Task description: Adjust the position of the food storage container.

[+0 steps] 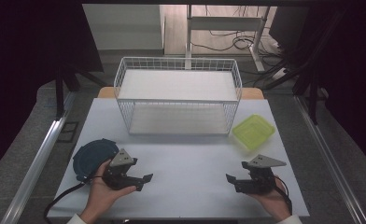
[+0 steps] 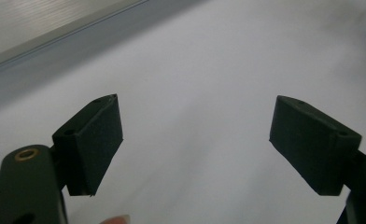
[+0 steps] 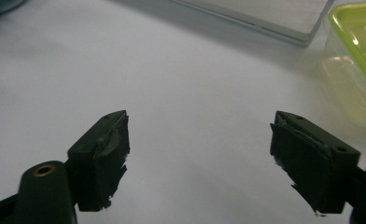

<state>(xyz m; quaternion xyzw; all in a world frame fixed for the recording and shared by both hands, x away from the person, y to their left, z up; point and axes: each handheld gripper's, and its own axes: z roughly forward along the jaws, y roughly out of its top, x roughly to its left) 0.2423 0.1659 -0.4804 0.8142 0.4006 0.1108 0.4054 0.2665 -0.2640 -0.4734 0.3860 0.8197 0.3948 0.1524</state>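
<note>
From the high view, both grippers sit low at the near edge of the white table (image 1: 186, 154), holding nothing. The left gripper (image 1: 141, 181) is just beside a dark blue round plate (image 1: 91, 156), and the right gripper (image 1: 231, 182) is near a lime-green lidded food container (image 1: 253, 131), which sits by the front right corner of the white wire basket rack (image 1: 178, 95). Both shelves of the rack look bare.

Left gripper view: jaws spread wide with only plain tabletop between the pads (image 2: 93, 144).

Right gripper view: jaws wide apart too, and the green container (image 3: 358, 56) is off at the upper right, well out of the gap.

My guess at the risk: the container looks like slick, thin plastic, so a pinch on the lid edge could make it skate away or pop the lid. The plate lies flat, so getting a jaw under its rim could just shove it toward the table's left edge.
</note>
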